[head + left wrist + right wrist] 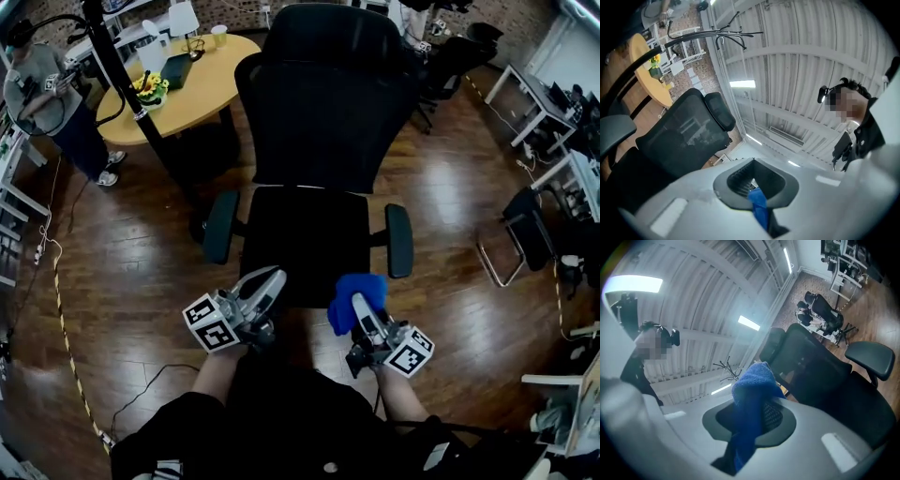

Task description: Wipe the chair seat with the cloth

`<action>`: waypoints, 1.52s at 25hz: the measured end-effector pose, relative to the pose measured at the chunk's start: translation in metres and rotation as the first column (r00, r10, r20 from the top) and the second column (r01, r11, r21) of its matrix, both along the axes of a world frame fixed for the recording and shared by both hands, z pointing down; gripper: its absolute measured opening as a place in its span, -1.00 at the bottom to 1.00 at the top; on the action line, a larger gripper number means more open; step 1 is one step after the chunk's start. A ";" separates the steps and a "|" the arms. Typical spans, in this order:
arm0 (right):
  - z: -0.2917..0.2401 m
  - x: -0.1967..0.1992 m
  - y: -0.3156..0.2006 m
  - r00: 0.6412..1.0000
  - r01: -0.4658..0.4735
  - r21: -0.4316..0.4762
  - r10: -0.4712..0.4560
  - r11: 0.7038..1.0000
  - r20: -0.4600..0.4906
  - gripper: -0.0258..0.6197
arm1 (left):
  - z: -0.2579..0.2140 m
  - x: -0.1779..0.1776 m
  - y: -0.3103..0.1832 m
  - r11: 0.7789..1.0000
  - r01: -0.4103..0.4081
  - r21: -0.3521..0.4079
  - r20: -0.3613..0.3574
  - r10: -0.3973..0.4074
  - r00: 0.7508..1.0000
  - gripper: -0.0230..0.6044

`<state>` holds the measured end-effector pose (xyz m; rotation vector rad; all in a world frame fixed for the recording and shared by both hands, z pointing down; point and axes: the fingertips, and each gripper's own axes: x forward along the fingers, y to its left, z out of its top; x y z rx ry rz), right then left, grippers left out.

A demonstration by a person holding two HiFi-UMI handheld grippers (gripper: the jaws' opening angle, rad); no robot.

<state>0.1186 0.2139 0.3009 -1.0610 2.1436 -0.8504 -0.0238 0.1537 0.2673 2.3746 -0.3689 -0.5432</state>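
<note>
Head view: both grippers sit at the front edge of the chair seat [305, 239], and wiping hasn't started. The right gripper [360, 307] holds the blue cloth [359, 291] bunched at the seat's front-right corner; I read that as staging for a first pass. The left gripper [270, 283] is off the front-left corner, carrying nothing I can see.
Left gripper view: jaws together, aimed up past the seat. There's a blue sliver [759, 208] in the seam, can't ID it.
Right gripper view: jaws clamped on the cloth. The wad sticks out past the tips, so fabric should meet the seat first.
</note>
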 end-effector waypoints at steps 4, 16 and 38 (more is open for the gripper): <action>0.003 -0.005 -0.063 0.996 -0.052 -0.052 0.048 0.997 -0.078 -0.72 | 0.003 -0.012 -0.072 0.999 -0.024 -0.021 -0.016 0.023 1.000 -0.95; 0.120 -0.014 -0.258 0.988 -0.002 -0.273 -0.041 0.962 -0.150 -0.72 | 0.069 -0.039 -0.178 0.980 0.032 -0.199 0.003 -0.032 0.999 -0.95; 0.432 -0.164 -0.482 0.838 0.047 -0.617 -0.367 0.785 -0.403 -0.73 | 0.188 -0.076 -0.210 0.924 0.132 -0.360 -0.056 -0.162 0.985 -0.95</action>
